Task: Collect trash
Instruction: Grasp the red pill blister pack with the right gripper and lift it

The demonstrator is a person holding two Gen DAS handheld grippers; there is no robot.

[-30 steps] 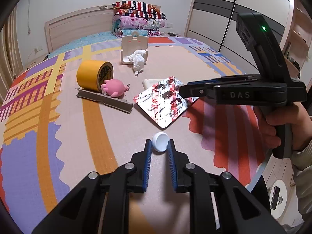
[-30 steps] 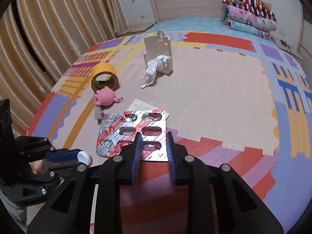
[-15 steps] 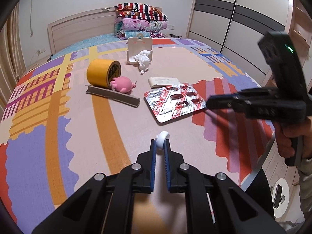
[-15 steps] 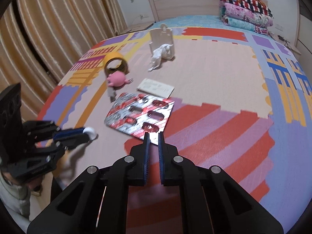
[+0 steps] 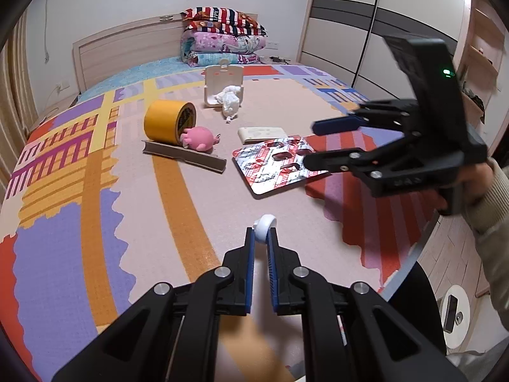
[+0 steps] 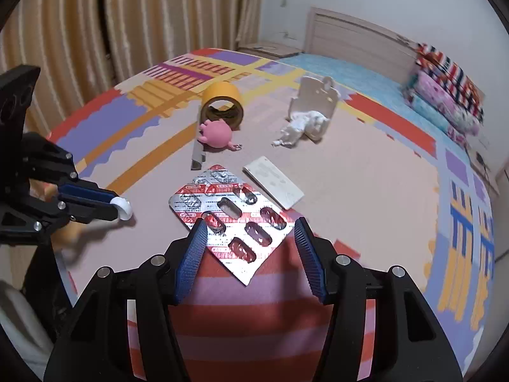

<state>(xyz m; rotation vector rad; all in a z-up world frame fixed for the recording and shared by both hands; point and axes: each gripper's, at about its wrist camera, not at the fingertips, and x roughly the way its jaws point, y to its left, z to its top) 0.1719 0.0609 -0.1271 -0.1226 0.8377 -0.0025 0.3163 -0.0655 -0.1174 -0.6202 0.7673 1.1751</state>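
Left gripper (image 5: pixel 261 238): jaws pinched onto small white cap (image 5: pixel 264 225), held on edge at the tips, clear above the patterned mat (image 5: pixel 95 222).

Right gripper (image 6: pixel 249 242): jaws opening, standing wide, blue pads either side of the near corner of the blister pack (image 6: pixel 229 216); pads not pressing on it, nothing gripped.

Blister pack: silver and red, flat on mat, near edge over the red-striped patch.
Beyond blister pack, just beside it: flat white box (image 6: pixel 273 186).
Left of blister pack: grey cardboard strip (image 5: pixel 184 156), pink toy (image 5: pixel 198 138) and yellow tape roll (image 5: pixel 168 122) against it.
Further beyond blister pack: crumpled tissue (image 5: pixel 229 102) in white holder (image 5: pixel 222 78).
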